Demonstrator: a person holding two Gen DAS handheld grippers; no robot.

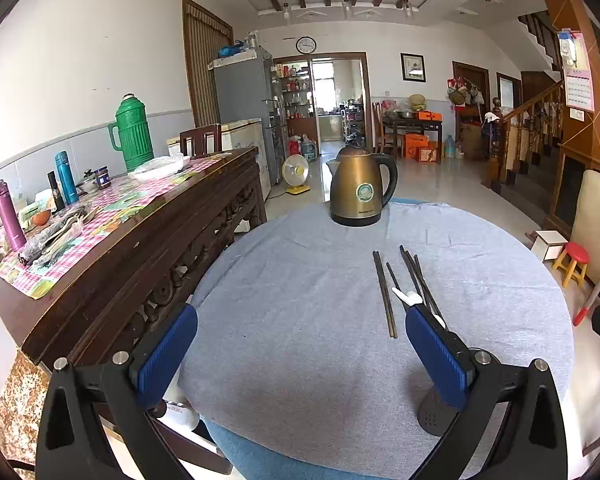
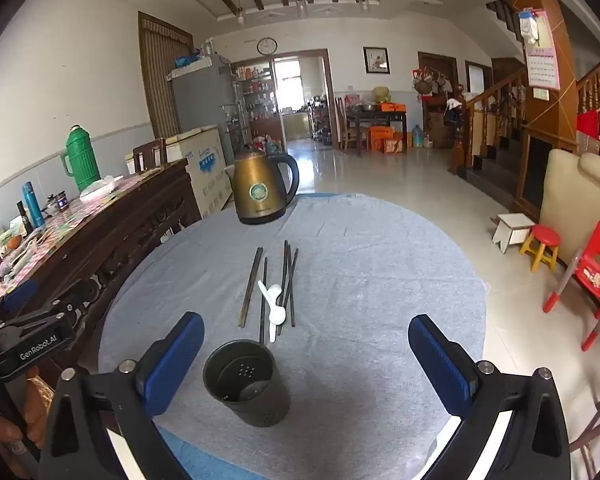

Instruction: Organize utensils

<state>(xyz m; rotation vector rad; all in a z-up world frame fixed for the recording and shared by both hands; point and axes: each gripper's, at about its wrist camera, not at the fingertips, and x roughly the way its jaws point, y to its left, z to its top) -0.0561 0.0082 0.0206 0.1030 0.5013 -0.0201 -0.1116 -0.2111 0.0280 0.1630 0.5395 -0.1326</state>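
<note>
Several dark chopsticks and two white spoons lie on the round table's grey cloth. A dark perforated utensil holder stands upright and empty just in front of them, between my right gripper's fingers. My right gripper is open and empty above the holder. My left gripper is open and empty; the chopsticks and a spoon lie by its right finger, and the holder is partly hidden behind that finger.
A brass-coloured electric kettle stands at the table's far edge. A carved wooden sideboard with flasks, bottles and a green thermos stands to the left. Small stools and a red chair stand on the floor to the right.
</note>
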